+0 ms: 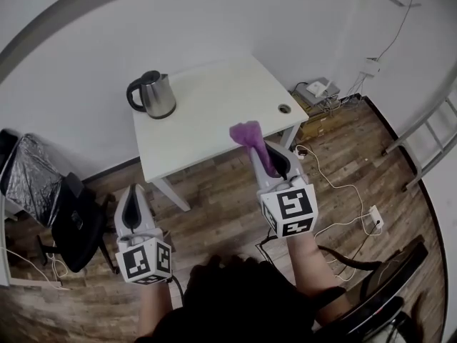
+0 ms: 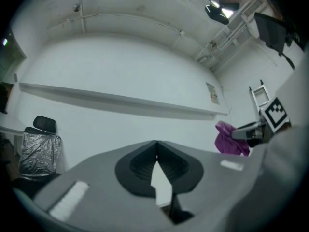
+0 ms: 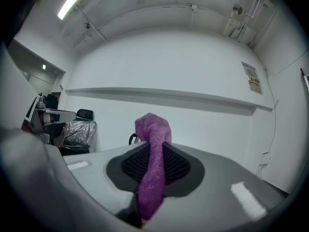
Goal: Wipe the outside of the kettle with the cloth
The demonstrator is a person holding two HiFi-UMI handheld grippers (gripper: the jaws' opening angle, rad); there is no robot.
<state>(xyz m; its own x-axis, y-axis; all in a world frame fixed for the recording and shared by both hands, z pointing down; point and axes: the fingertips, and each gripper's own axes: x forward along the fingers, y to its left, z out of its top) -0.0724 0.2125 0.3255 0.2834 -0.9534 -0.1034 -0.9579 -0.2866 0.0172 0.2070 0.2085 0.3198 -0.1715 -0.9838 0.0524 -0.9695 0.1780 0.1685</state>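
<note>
Nearest, the left gripper [image 1: 133,195] has its jaws pressed together, empty, while the right gripper [image 1: 265,157] pinches the purple cloth [image 1: 246,133] near the tabletop's [image 1: 214,116] front edge. Farther back, the kettle [image 1: 153,95] stands upright at the tabletop's far left corner.

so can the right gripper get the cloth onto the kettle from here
Probably yes. The right gripper, shut on the cloth, is at the near edge of the table; the kettle stands at its far left corner with nothing standing between them, though it is a reach across.
</note>
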